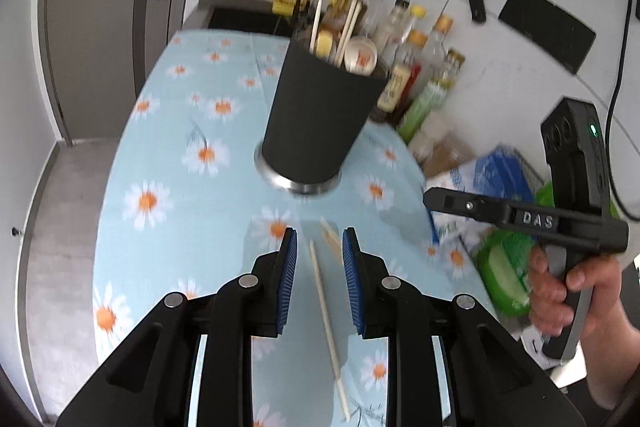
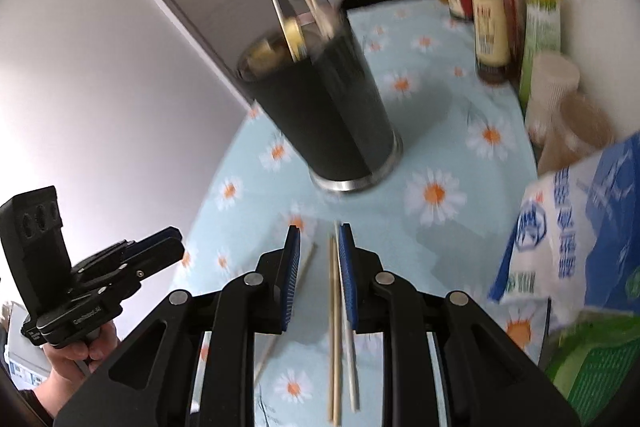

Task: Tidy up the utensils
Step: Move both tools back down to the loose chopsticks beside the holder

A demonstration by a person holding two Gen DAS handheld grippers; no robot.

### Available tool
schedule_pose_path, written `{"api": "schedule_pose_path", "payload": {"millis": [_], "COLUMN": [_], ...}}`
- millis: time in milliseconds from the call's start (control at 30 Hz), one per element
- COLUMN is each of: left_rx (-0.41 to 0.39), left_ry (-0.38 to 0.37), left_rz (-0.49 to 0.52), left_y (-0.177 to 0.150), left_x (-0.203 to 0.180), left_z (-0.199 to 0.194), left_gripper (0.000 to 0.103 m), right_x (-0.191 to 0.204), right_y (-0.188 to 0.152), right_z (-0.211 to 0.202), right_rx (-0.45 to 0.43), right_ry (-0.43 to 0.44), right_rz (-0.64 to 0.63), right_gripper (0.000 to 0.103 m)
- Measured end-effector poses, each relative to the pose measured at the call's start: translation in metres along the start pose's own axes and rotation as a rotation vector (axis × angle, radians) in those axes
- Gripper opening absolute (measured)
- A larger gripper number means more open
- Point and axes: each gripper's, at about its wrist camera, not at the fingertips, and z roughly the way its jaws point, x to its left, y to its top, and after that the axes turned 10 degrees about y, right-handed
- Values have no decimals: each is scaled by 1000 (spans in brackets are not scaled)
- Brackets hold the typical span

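Observation:
A black utensil cup (image 1: 320,119) on a steel base stands on the daisy tablecloth (image 1: 168,163), holding chopsticks and spoons; it also shows in the right wrist view (image 2: 324,107). My left gripper (image 1: 319,255) is open above a single pale chopstick (image 1: 328,323) lying on the cloth. My right gripper (image 2: 319,251) is open above a pair of chopsticks (image 2: 335,339) lying on the cloth; another chopstick (image 2: 286,311) lies to their left. The right gripper (image 1: 436,197) shows at the right of the left wrist view. The left gripper (image 2: 176,241) shows at the left of the right wrist view.
Bottles of sauce and oil (image 1: 408,67) line the wall behind the cup. Paper cups (image 2: 552,95), a blue and white bag (image 2: 576,227) and a green package (image 1: 504,275) crowd the right side. A sink (image 1: 244,17) lies beyond the table's far end.

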Motion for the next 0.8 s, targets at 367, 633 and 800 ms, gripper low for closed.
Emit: {"api": "schedule_pose_path", "payload": {"millis": [367, 633, 800], "left_rx": [193, 271, 290], "left_ry": [-43, -62, -75], "left_rz": [23, -1, -4], "left_y": [-50, -68, -70], "left_x": [-1, 11, 15], "left_z": [29, 37, 41], "left_gripper": [22, 22, 22], "right_x": [1, -9, -10], "right_y": [-11, -23, -20], "right_z": [59, 92, 100], "right_rx": [327, 513, 563], "right_ry": [-154, -212, -236], "right_rz": [-56, -11, -3], "right_gripper": [22, 21, 15]}}
